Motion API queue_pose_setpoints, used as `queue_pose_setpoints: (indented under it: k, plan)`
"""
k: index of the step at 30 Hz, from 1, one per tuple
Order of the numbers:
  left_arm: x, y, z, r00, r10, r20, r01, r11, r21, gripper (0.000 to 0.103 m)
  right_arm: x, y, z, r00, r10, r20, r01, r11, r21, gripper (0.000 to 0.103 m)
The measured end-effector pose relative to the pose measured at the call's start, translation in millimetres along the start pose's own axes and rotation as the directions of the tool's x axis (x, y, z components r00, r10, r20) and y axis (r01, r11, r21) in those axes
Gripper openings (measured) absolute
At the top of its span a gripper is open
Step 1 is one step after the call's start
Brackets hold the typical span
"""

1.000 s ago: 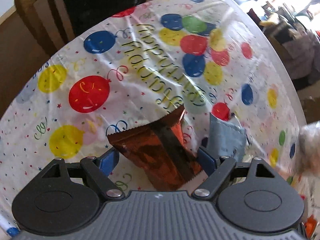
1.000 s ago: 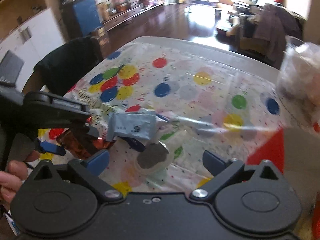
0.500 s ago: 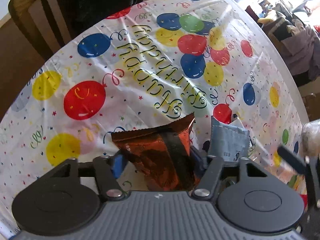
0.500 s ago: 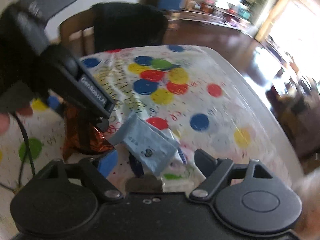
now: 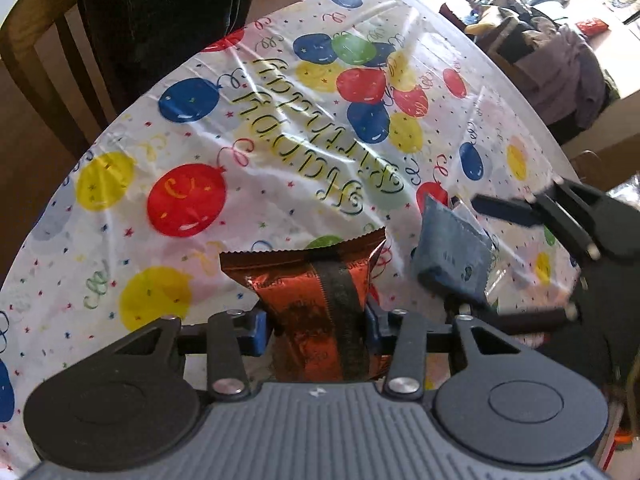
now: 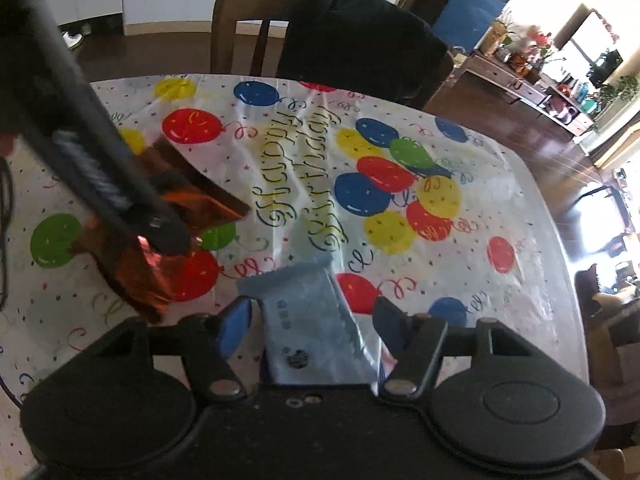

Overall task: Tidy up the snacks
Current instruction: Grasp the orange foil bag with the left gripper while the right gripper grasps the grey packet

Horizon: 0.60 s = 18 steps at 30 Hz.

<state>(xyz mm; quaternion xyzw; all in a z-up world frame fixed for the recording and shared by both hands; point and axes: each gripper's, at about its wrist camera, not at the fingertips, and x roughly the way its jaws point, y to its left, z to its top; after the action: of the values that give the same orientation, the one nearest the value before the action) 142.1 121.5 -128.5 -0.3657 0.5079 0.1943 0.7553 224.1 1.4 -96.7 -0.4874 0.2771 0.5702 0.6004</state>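
An orange foil snack packet stands tilted on the balloon tablecloth. My left gripper is closing, and both blue pads press the packet's sides. Just to its right lies a blue-grey snack packet with a clear wrapper behind it. In the right wrist view that blue-grey packet sits between the fingers of my right gripper. Those jaws are closing, with a small gap still showing at each pad. The left gripper's finger crosses the orange packet at the left of that view.
A wooden chair with a dark garment over it stands at the table's far side. The rounded table edge drops to a wooden floor, with a cluttered room beyond.
The left jaws have drawn in onto the orange packet. The right gripper has rolled and come down over the blue-grey packet, its jaws narrowing around it.
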Motion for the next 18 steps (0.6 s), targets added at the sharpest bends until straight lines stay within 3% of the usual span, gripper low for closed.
queue_pose_setpoints:
  k: [7,18]
  plan:
    - [-5.1,7.2,-7.1,1.000,-0.004,0.009,0.004,1.000,0.019,0.043,9.4,-5.0,0.0,0.999,0.040,-0.015,-0.039,0.999,0.032,0.049]
    - [-16.3,-3.3,-9.1,0.999,-0.002,0.048,-0.002,0.997,0.082,0.043,-17.8,2.6,-13.7,0.999,-0.026,0.039,0.016,0.968,0.251,0.036]
